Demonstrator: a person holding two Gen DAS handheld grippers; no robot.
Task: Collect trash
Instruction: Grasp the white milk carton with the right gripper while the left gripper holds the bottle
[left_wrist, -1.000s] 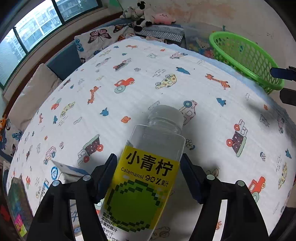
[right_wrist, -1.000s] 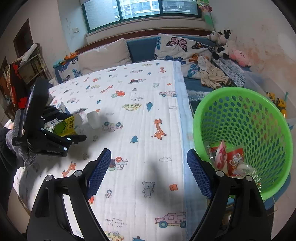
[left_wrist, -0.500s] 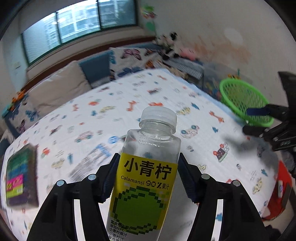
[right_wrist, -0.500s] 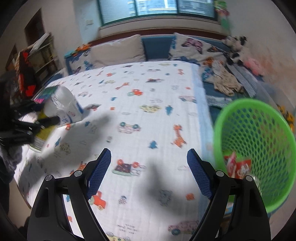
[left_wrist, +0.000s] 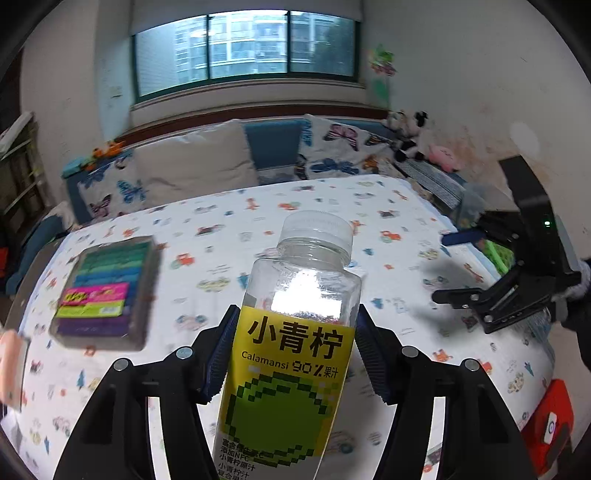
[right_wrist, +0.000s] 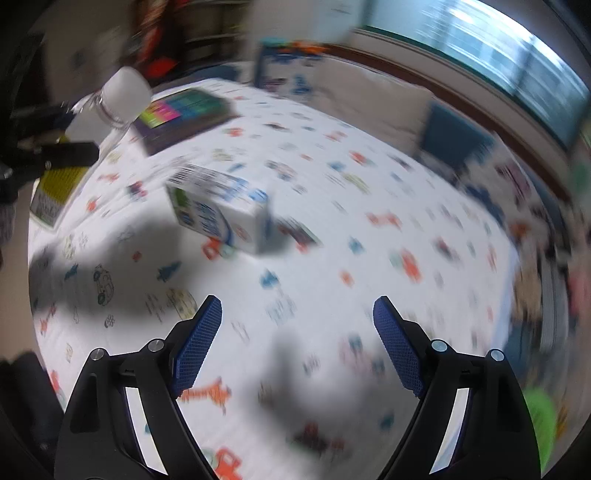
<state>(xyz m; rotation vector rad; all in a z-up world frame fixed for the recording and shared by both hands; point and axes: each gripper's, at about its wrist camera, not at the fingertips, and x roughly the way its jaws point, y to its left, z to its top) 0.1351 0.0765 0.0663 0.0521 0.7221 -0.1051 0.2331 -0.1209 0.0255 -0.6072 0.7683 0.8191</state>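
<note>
A clear plastic bottle (left_wrist: 295, 332) with a white cap and a yellow label showing a pixelated green fruit is clamped between the two blue ribbed pads of the left gripper (left_wrist: 293, 354), which presses on the label from both sides and holds the bottle upright, raised above a bed. The bed is covered by a white sheet (left_wrist: 229, 258) printed with small cartoon cars and animals. On the sheet, to the left of the bottle in the left wrist view, lies a flat box (left_wrist: 105, 291) with bands of green, blue, pink and purple. Behind the bed are a cream cushion (left_wrist: 195, 162), butterfly-print pillows and a wide window (left_wrist: 243, 48). At the right edge of that view the right gripper (left_wrist: 491, 280) appears as a black frame over the bed's right side, with a strip of green basket (left_wrist: 498, 254) just behind it. The right wrist view is badly blurred. Its gripper (right_wrist: 297, 341) has its blue pads spread wide with nothing between them, pointing down at the sheet. Ahead of it a white and blue carton (right_wrist: 221, 214) lies on its side on the sheet, well apart from the pads. In the upper left corner of this view the capped bottle (right_wrist: 122, 96) shows in the left gripper (right_wrist: 48, 147), with the banded box (right_wrist: 181, 114) just past it. A smear of bright green at the lower right is probably the basket (right_wrist: 539, 417), too blurred to be sure
</note>
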